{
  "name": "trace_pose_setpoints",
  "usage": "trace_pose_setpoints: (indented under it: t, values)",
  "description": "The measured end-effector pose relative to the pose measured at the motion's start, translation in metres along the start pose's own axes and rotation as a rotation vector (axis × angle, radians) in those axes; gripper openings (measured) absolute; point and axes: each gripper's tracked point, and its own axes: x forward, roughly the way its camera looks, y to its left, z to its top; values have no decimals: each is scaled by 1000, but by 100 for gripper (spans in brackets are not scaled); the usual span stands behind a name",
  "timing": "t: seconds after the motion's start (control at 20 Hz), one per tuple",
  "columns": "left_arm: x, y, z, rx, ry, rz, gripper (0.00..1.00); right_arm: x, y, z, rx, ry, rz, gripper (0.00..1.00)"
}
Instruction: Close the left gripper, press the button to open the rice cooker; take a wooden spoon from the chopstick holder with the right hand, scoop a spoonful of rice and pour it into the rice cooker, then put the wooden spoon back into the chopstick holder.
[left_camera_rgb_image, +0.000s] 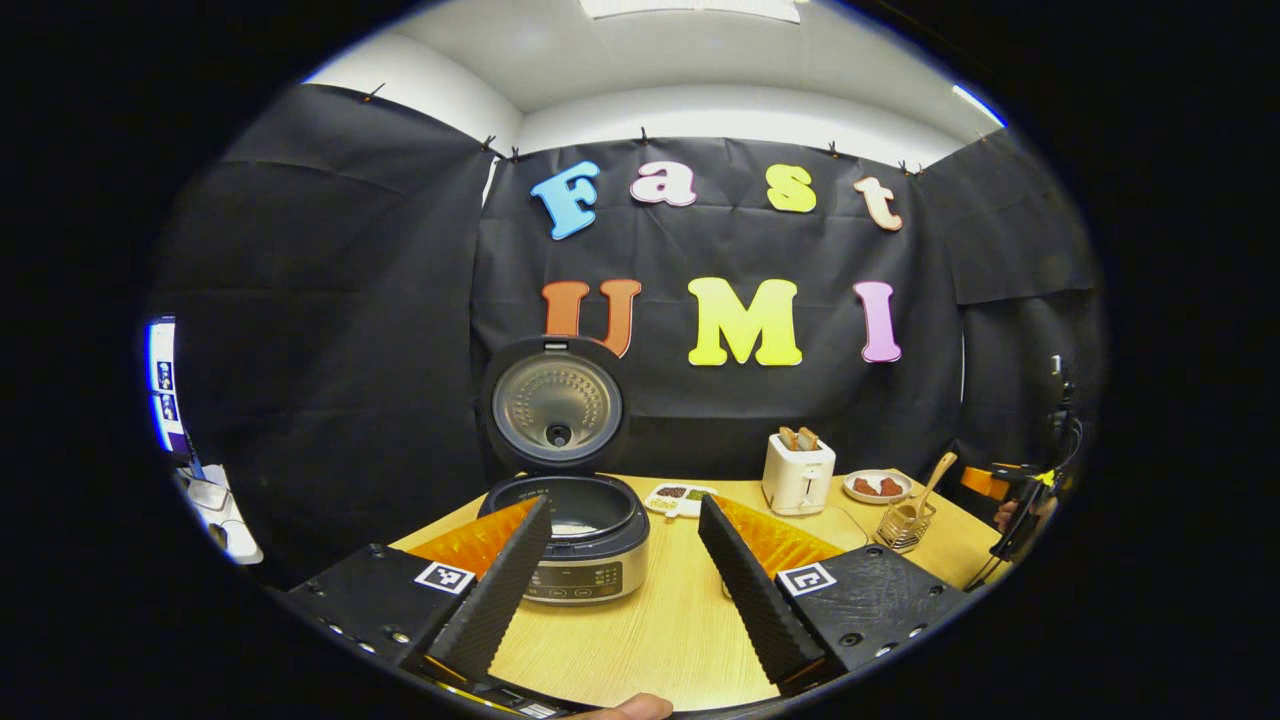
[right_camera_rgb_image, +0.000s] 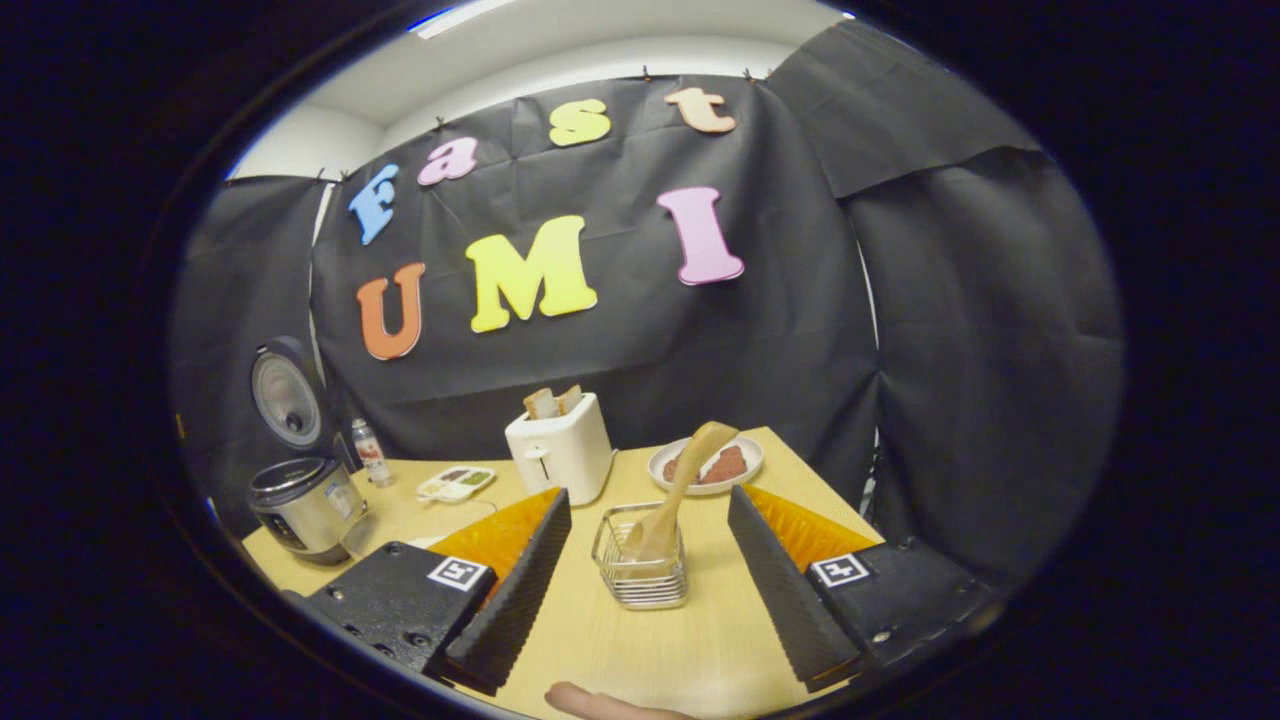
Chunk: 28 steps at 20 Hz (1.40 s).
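Note:
The rice cooker (left_camera_rgb_image: 590, 560) stands on the wooden table with its lid (left_camera_rgb_image: 557, 405) raised upright and the inner pot showing. My left gripper (left_camera_rgb_image: 625, 507) is open just in front of the cooker, with nothing between its fingers. In the right gripper view, the wire chopstick holder (right_camera_rgb_image: 640, 565) sits on the table with the wooden spoon (right_camera_rgb_image: 685, 485) leaning in it. My right gripper (right_camera_rgb_image: 649, 500) is open, its fingers on either side of the holder and apart from it. The holder (left_camera_rgb_image: 905, 525) and spoon (left_camera_rgb_image: 937, 475) also appear at the far right in the left gripper view.
A white toaster (right_camera_rgb_image: 560, 450) with bread and a plate (right_camera_rgb_image: 705, 465) of brown food stand behind the holder. A small dish tray (right_camera_rgb_image: 455, 483) and a bottle (right_camera_rgb_image: 370, 452) lie near the cooker (right_camera_rgb_image: 305, 505). The other gripper (left_camera_rgb_image: 1020, 500) and its hand are at the table's right edge.

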Motion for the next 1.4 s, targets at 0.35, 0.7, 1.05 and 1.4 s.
trace_pose_setpoints:
  t: [0.35, 0.7, 1.05, 1.4]
  values:
    - [-25, -8, -27, 3, 1, -18, 94, 92, -23, -19, -42, 41, -88, 100]
    - [-31, 7, -40, 81, -12, 22, 94, 145, -48, -43, -34, 165, -145, 100]
    - [-29, 14, -60, 47, 33, 9, 95, 148, -11, -32, -4, 158, -4, 25]
    - [-41, 19, -48, 20, -21, -10, 94, 125, 7, 23, -117, 12, -48, 17]
